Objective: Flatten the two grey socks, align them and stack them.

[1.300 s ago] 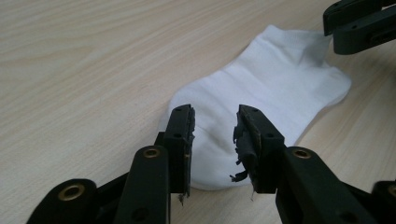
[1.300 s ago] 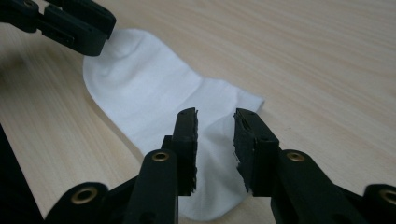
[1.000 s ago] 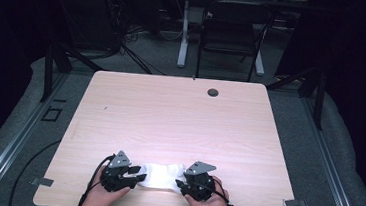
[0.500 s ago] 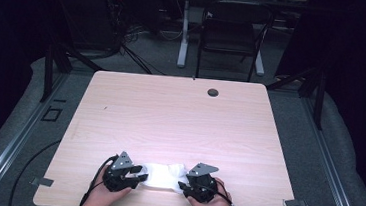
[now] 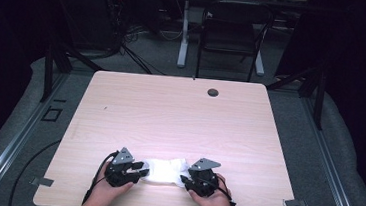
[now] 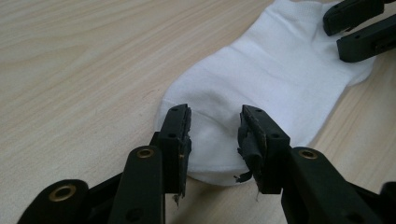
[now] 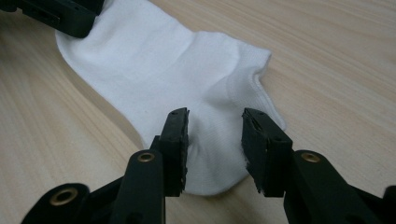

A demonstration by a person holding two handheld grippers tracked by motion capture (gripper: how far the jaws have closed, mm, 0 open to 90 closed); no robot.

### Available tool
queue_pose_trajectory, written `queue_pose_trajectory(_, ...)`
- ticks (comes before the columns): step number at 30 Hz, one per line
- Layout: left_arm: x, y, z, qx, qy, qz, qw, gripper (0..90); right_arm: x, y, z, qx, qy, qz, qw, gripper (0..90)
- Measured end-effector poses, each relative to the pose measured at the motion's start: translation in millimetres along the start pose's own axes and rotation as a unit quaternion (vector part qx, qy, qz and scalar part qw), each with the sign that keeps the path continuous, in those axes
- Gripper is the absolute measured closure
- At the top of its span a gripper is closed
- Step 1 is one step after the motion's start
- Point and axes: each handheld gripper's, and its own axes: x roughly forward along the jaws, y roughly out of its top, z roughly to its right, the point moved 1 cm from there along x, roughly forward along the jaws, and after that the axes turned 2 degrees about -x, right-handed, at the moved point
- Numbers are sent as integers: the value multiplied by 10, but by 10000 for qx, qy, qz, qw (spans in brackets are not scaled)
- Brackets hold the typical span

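Note:
A white ankle sock [image 5: 164, 170] lies flat near the table's front edge, between both hands. My left gripper [image 5: 138, 170] is at the sock's left end; in the left gripper view its jaws stand open over that end of the sock [image 6: 261, 88], left gripper [image 6: 214, 140]. My right gripper [image 5: 184, 178] is at the sock's right end. In the right gripper view the right gripper [image 7: 215, 140] is open too, its jaws straddling the rounded end of the sock [image 7: 159, 60]. Neither pair of jaws pinches the fabric.
The wooden table [image 5: 179, 118] has a small dark round grommet [image 5: 213, 92] near its far edge. A dark chair [image 5: 229, 34] and a desk leg stand behind the table. Metal clips [image 5: 293, 203] sit at the front corners.
The sock and both grippers have stayed near the front edge. The grippers sit slightly closer to the sock's ends than before.

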Motion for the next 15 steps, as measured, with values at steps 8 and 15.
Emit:
queue_pose_trajectory(8,36,27,-33,-101,21,61,9999,634,37,27,37,130,-117,60,9998,622)
queue_pose_trajectory(15,30,39,-38,-196,-6,72,9998,588,48,34,61,251,-49,126,9996,601)
